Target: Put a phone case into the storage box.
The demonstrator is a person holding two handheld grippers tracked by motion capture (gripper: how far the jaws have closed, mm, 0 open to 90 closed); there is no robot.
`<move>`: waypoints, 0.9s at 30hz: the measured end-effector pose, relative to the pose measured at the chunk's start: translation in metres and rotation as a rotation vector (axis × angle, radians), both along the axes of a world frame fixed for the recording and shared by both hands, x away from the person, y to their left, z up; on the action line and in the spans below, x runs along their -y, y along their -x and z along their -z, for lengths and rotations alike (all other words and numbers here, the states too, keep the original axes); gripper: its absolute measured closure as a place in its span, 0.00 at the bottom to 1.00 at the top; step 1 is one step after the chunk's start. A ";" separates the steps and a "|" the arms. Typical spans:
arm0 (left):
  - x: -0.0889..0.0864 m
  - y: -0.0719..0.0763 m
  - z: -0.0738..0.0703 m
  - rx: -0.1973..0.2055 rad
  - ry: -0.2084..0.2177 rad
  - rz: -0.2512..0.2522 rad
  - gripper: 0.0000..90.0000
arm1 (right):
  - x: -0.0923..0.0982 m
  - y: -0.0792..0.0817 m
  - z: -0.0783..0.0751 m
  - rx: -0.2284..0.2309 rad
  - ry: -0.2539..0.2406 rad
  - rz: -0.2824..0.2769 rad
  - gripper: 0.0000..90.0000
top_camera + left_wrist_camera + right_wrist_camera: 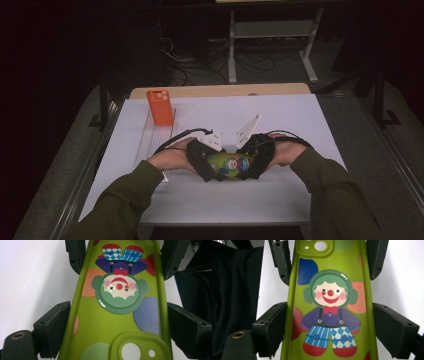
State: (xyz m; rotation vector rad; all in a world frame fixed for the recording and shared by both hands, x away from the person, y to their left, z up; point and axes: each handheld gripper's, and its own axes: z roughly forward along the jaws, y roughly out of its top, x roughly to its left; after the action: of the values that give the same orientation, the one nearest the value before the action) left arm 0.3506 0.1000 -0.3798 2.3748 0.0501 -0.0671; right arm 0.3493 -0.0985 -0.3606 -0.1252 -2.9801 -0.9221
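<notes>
step: hold the green phone case [231, 165] level from both ends; keep both grips even so it doesn't bow or slip | left tongs [204, 163]: pinching the case's camera end by its long edges | right tongs [256, 160]: pinching the other end | place: case lies between both tongs, mid-bench [280, 200], near side; orange phone case [160, 107] stands far left

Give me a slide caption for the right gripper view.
Green phone case with a clown print, clamped between the right gripper's black jaws.

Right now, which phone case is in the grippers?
The green clown-print case, gripped at both ends; the orange case stands apart on the clear rack.
</notes>
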 end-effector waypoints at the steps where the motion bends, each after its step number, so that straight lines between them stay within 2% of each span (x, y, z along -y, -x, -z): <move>1: 0.000 0.000 0.000 0.000 0.000 0.004 0.14 | 0.000 0.000 0.000 0.001 0.001 0.000 0.17; 8: 0.000 0.001 0.000 -0.003 -0.002 0.015 0.16 | 0.001 0.000 0.001 -0.011 -0.002 -0.010 0.17; 13: 0.000 0.002 -0.002 0.010 -0.005 0.002 0.17 | 0.006 0.000 0.002 -0.013 -0.040 0.001 0.14; 14: 0.000 0.002 -0.002 0.010 -0.013 -0.003 0.17 | 0.009 0.001 0.000 -0.039 -0.043 0.028 0.14; 15: 0.000 0.002 -0.002 0.016 -0.017 -0.009 0.17 | 0.011 0.001 0.000 -0.040 -0.055 0.038 0.13; 16: -0.001 0.002 -0.003 0.038 -0.032 -0.009 0.17 | 0.013 0.001 -0.001 -0.040 -0.059 0.052 0.12; 18: -0.001 0.002 -0.001 0.034 -0.020 -0.042 0.17 | 0.019 0.001 -0.002 -0.036 -0.077 0.094 0.11; 19: -0.003 0.002 -0.001 0.031 -0.017 -0.060 0.17 | 0.023 0.001 -0.002 -0.019 -0.092 0.117 0.11; 20: -0.003 0.002 0.000 0.028 -0.012 -0.087 0.17 | 0.027 0.002 -0.002 -0.025 -0.104 0.144 0.10; 22: -0.005 0.002 0.001 0.013 -0.008 -0.141 0.17 | 0.034 0.000 -0.001 0.015 -0.141 0.178 0.10; 24: -0.006 0.002 0.001 0.002 -0.011 -0.197 0.17 | 0.041 0.001 0.000 0.007 -0.164 0.241 0.09; 27: -0.006 0.001 0.001 0.007 -0.029 -0.256 0.17 | 0.049 0.001 0.002 0.018 -0.204 0.336 0.09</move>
State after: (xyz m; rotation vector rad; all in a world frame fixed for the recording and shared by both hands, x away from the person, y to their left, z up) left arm 0.3497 0.1057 -0.3810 2.3772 0.3521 0.0650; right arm 0.3485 -0.1474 -0.3629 -0.6305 -2.9077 -1.2557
